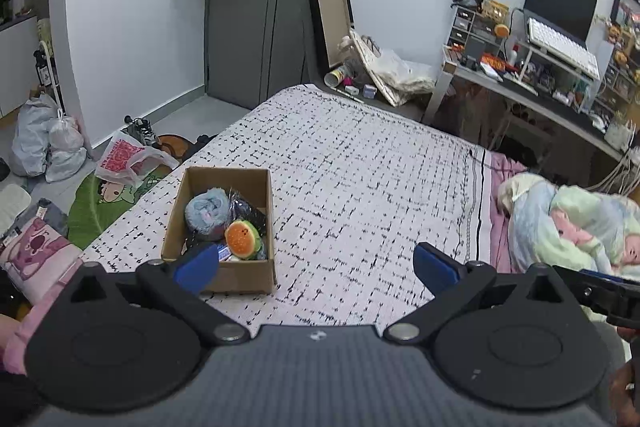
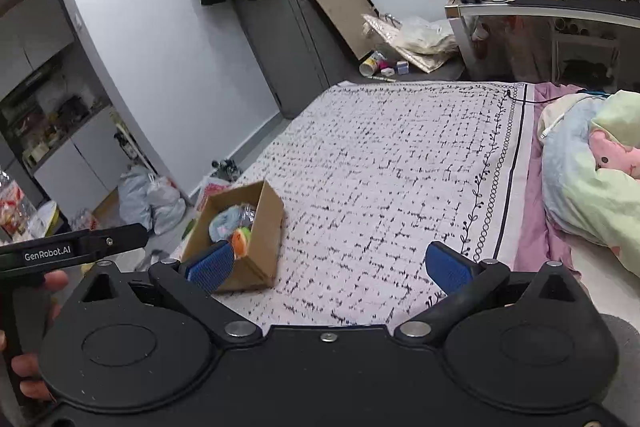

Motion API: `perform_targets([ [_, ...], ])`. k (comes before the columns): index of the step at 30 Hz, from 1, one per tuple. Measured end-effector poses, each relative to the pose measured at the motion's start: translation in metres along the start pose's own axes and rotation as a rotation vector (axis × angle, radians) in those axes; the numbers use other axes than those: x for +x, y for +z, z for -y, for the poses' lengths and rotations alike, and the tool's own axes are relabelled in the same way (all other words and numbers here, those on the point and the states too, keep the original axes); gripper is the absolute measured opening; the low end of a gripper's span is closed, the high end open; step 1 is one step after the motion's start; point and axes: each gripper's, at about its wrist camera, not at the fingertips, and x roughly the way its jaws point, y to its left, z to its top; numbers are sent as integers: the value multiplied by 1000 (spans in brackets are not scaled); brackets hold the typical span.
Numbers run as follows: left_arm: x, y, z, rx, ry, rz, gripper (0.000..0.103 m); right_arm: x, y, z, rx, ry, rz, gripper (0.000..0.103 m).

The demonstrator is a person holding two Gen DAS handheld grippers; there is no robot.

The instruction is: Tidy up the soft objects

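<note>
A brown cardboard box [image 1: 224, 275], rectangular and open at the top, sits on the bed [image 1: 360, 187] near its left edge, toward the near corner. Inside lie a fluffy pale-blue plush [image 1: 208, 213], round and shaggy, a smooth burger toy [image 1: 242, 239] with an orange bun and green rim, and a crinkled dark plastic bag [image 1: 248, 211] against the far wall; a small blue-and-white item below the burger is too hidden to name. The bed carries a flat white cover printed with a broken black grid and a looped border along its right side; a pink sheet shows beyond that. A puffy pastel quilt [image 1: 572, 227] is bunched at the bed's right edge.

The left gripper [image 1: 316, 269] hangs over the near edge, jaws wide apart and empty, its ribbed blue pads [image 1: 198, 267] flat and rounded. The right gripper [image 2: 330, 269] is likewise spread wide, holding nothing, its left pad overlapping the box in view
</note>
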Motion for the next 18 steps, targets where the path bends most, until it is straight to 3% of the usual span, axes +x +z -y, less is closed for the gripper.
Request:
perform_targets([
  [18, 8, -10, -2, 40, 24, -66, 103, 6, -7, -20, -93, 8, -67, 103],
])
